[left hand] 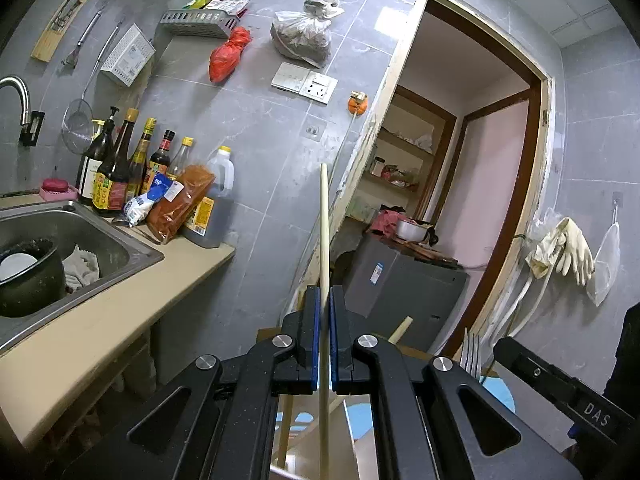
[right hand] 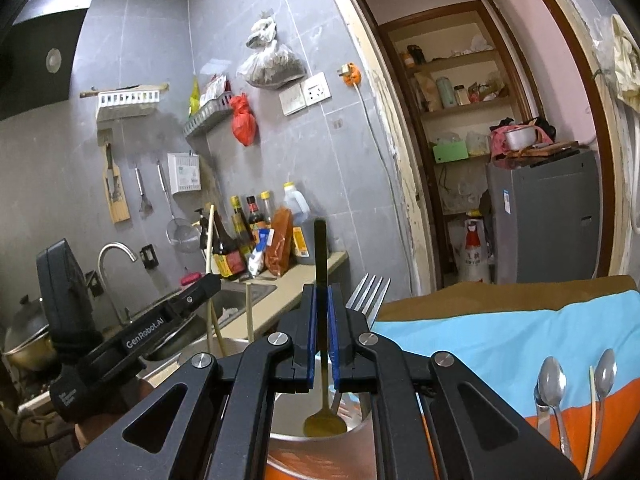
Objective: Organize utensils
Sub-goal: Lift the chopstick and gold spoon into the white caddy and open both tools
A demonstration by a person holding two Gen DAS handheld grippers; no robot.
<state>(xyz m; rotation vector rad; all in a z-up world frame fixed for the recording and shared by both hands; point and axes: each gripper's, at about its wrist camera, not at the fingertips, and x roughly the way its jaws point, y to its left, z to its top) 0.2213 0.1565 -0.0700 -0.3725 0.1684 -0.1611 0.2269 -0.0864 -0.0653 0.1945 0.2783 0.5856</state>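
Left tool (left hand: 324,308): we see its blue pads clamped tight on a pale wooden chopstick (left hand: 324,216), which stands nearly upright and rises well above the fingertips.
Right tool (right hand: 321,308): we see it pinched narrow on a dark-handled spoon (right hand: 321,248); the handle points up, and the golden bowl hangs below the pads, inside the rim of a metal cup (right hand: 360,426).
Fork (right hand: 370,292): we find it upright in that cup, tines up, just right of the right tool.
More chopsticks (right hand: 249,312): they stand left of the cup's near side, by the left tool; what holds them we cannot tell.
Two steel spoons (right hand: 552,380): they lie on the blue and orange cloth (right hand: 500,340) at right, bowls away from us.
Desk (left hand: 132,304): it carries the sink (left hand: 100,248) and a row of sauce bottles (left hand: 116,168) on our left.
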